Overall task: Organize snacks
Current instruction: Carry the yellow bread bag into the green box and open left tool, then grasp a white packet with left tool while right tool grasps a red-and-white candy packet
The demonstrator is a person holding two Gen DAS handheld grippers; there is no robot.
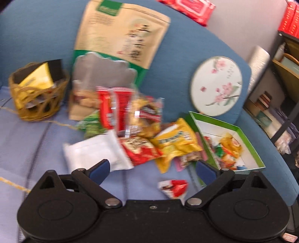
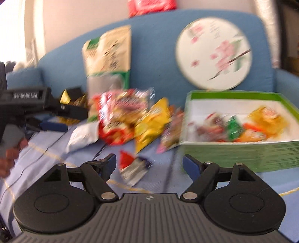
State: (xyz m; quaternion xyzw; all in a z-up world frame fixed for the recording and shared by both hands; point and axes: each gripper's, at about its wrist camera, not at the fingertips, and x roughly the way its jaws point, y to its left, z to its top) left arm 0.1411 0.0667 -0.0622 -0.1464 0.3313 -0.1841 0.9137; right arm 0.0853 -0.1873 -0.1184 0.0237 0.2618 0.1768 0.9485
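Note:
A heap of snack packets (image 1: 134, 119) (image 2: 127, 117) lies on a pale blue cloth on a blue sofa seat. A green-walled white box (image 1: 248, 147) (image 2: 280, 155) to its right holds several small packets. One small red and white packet (image 1: 174, 188) (image 2: 132, 168) lies alone in front of the heap. My left gripper (image 1: 152, 171) is open, empty, just short of the white packet (image 1: 93, 155) and yellow packet (image 1: 173, 144). My right gripper (image 2: 149, 166) is open and empty above the lone packet. The left gripper also shows at the left of the right wrist view (image 2: 56, 119), held by a hand.
A woven basket (image 1: 37, 99) with yellow and black packs stands at the left. A large beige pouch (image 1: 121, 31) (image 2: 110, 50) and a round floral fan (image 1: 216, 86) (image 2: 213, 54) lean on the sofa back. Red packs (image 1: 188, 9) sit above. A shelf (image 1: 280, 74) stands at the right.

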